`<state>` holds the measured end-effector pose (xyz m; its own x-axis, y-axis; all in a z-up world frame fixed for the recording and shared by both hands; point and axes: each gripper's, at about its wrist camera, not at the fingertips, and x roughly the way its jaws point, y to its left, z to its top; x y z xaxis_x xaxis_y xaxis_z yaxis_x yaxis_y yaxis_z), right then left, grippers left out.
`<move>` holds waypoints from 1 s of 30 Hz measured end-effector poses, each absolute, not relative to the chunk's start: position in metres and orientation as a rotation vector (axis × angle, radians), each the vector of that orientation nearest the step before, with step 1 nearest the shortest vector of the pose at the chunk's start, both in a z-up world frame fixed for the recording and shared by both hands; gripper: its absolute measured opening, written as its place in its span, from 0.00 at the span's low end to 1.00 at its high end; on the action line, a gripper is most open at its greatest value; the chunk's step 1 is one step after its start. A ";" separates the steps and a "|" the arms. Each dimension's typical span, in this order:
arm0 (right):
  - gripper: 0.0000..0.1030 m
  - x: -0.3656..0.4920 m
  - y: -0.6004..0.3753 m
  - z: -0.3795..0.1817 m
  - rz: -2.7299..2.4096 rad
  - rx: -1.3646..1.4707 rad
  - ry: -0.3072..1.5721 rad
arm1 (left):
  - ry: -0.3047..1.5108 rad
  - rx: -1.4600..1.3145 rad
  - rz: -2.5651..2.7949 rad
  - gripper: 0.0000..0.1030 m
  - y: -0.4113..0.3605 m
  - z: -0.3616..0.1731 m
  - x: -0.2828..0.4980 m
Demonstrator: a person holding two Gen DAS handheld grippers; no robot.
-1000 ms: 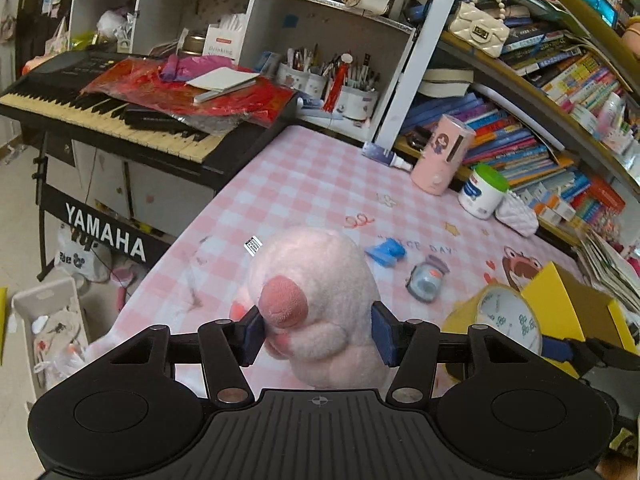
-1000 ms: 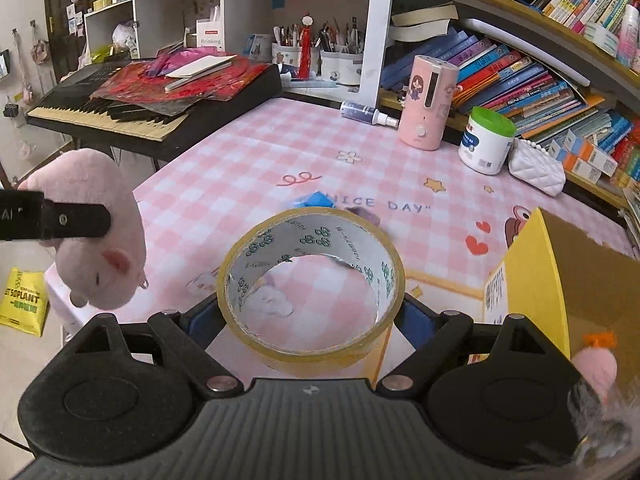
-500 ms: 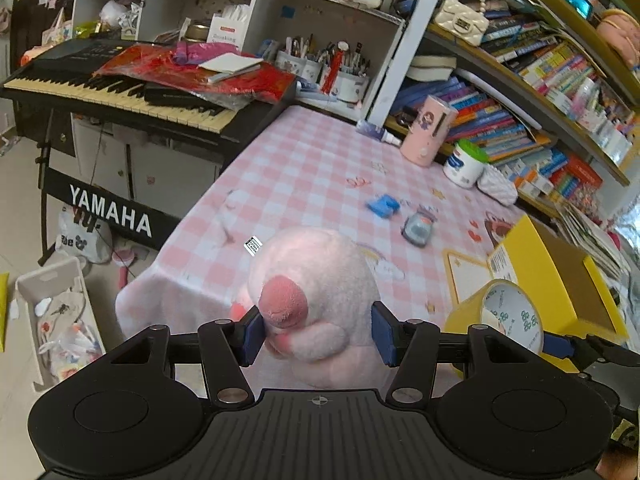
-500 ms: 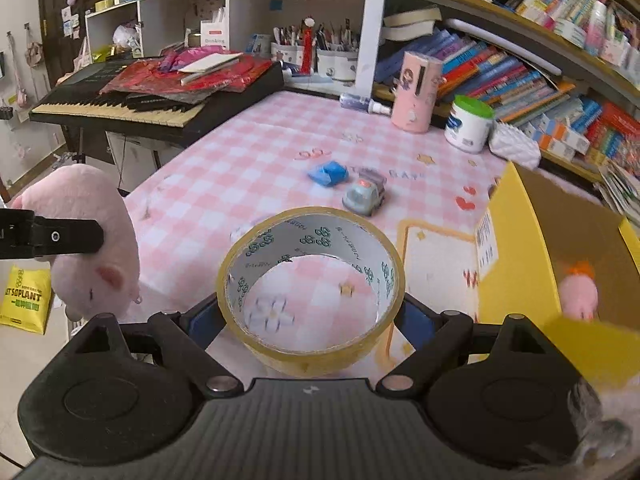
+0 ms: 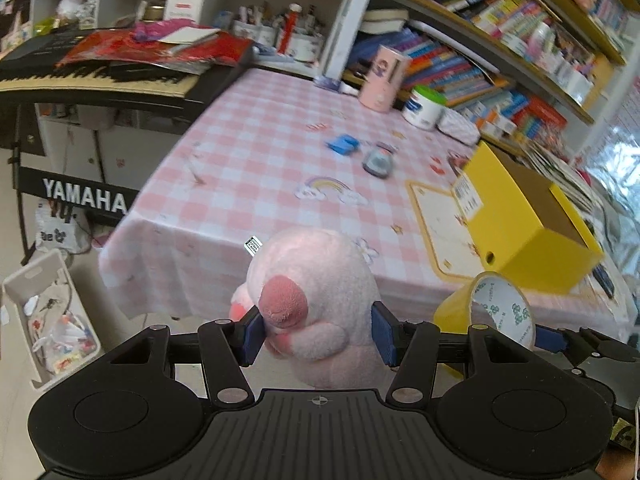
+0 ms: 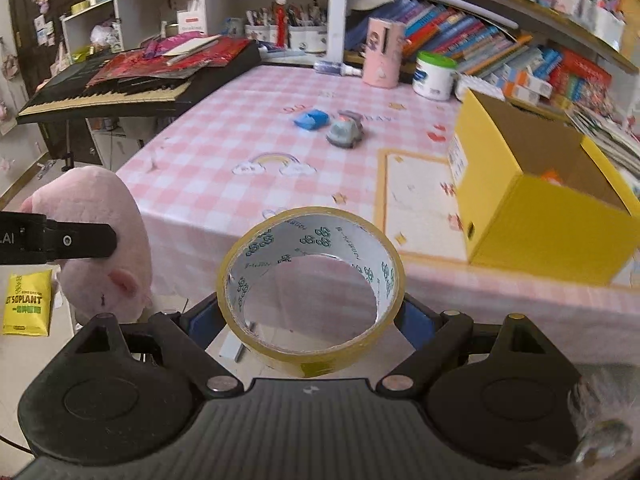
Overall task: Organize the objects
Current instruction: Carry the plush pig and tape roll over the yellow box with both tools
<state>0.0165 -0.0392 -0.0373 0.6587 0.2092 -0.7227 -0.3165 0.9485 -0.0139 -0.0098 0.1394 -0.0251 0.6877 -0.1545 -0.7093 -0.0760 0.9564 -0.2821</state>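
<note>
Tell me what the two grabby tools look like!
Both are black plastic. The left tool has a ribbed flat middle with a tiny crosshair mark, a round disc shape on each side, two jointed arms with silver rivets, and blue pads on its fingertips. The right tool looks the same: ribbed middle, round discs, silver rivets, blue pads. No cables or sleeves show.

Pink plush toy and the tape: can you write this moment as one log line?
left gripper: shut on pink plush toy | right gripper: shut on yellow tape roll | both off table edge | yellow cardboard box: open
</note>
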 end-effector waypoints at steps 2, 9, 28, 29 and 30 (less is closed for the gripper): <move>0.86 0.012 -0.046 -0.039 0.274 -0.131 0.808 | 0.822 -0.290 -0.073 0.52 0.132 -0.026 -0.009; 0.86 -0.001 -0.075 -0.042 0.166 -0.084 0.827 | 0.847 -0.242 -0.186 0.52 0.102 -0.028 0.000; 0.86 -0.008 -0.171 -0.042 -0.109 0.024 0.845 | 0.834 -0.133 -0.446 0.52 0.002 -0.019 0.041; 0.86 -0.007 -0.176 -0.042 -0.121 0.029 0.842 | 0.820 -0.124 -0.461 0.52 -0.004 -0.015 0.043; 0.86 -0.006 -0.181 -0.041 -0.130 0.033 0.839 | 0.805 -0.118 -0.475 0.52 -0.009 -0.012 0.045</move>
